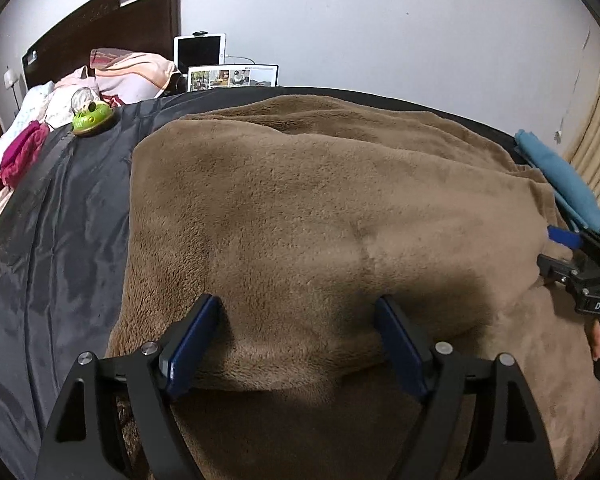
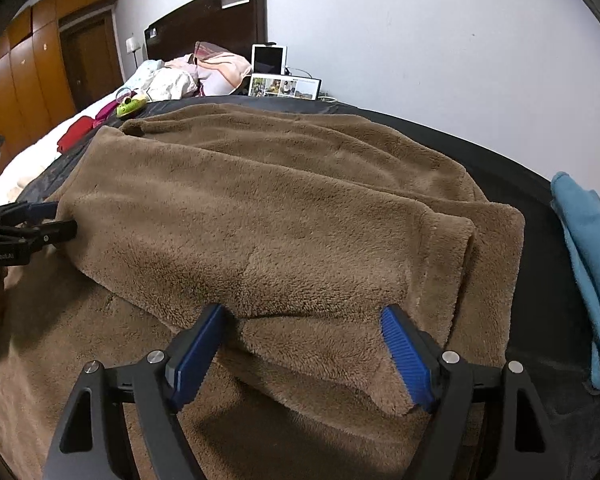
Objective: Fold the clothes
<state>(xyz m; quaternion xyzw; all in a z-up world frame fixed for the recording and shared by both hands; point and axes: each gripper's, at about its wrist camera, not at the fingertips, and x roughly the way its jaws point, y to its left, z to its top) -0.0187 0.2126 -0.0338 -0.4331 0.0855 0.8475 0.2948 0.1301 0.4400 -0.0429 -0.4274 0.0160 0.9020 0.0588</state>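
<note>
Two claws, both spread wide, gripping nothing. The brown fleece garment [image 2: 268, 216] lies on the bed [image 1: 60, 208], its near portion doubled over toward the far edge. My left claw [image 1: 298, 344] and right claw [image 2: 306, 354] hover at the fold's near edge. I'd press the crease flat and square the edges before any next fold. Blue towel [image 2: 588, 264] lies near the bed's right edge.

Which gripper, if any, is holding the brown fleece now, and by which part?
Neither. The left gripper and the right gripper both stand open above the folded edge of the brown fleece, with no pad pressing on it.
</note>
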